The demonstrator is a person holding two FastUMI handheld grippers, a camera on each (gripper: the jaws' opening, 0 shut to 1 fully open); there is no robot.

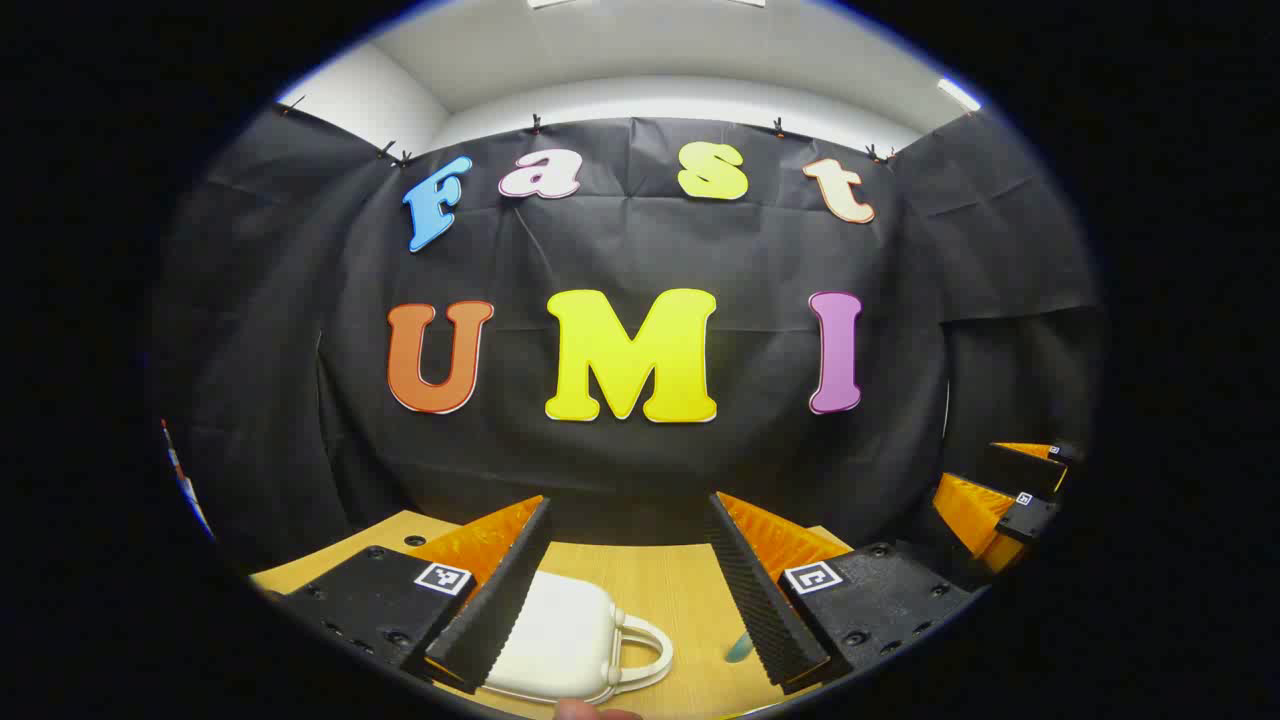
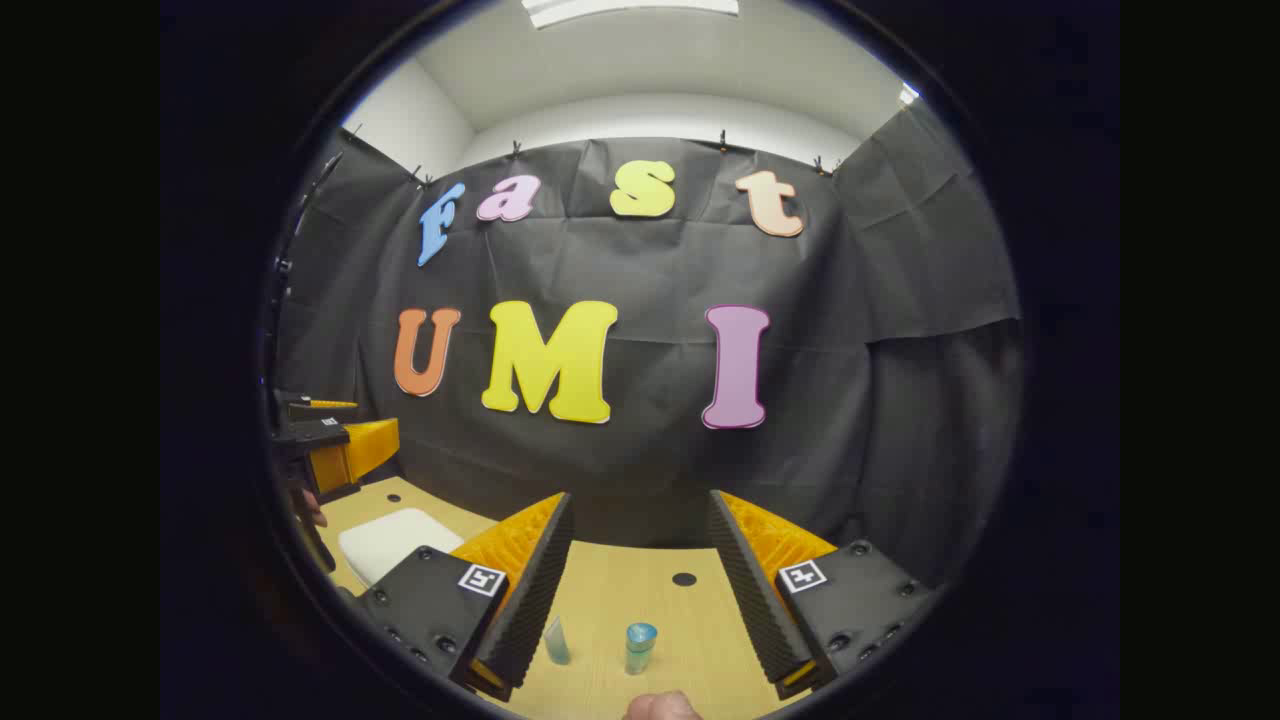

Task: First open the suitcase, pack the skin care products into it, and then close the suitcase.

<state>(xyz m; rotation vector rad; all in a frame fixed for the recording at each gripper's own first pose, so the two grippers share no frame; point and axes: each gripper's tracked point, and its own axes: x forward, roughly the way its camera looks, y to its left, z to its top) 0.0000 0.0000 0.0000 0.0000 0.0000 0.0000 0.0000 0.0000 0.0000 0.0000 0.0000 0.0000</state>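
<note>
small white hard-shell suitcase with loop handle (image 1: 555,635) under released left claw (image 1: 630,590): rigid, light, slick; take the handle | right claw (image 2: 640,590) released; teal bottle (image 2: 640,645) ahead: tippy, grip mid-body

Bright ceiling lights (image 2: 630,8) overhead; sharp centre, strong fisheye bending at edges.

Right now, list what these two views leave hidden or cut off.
- Suitcase: left gripper view, near side under the left tongs' finger; latch unseen.
- Small tube: right gripper view, partly behind a right tongs' finger.
- Blue-capped bottle: too small to identify.
</note>
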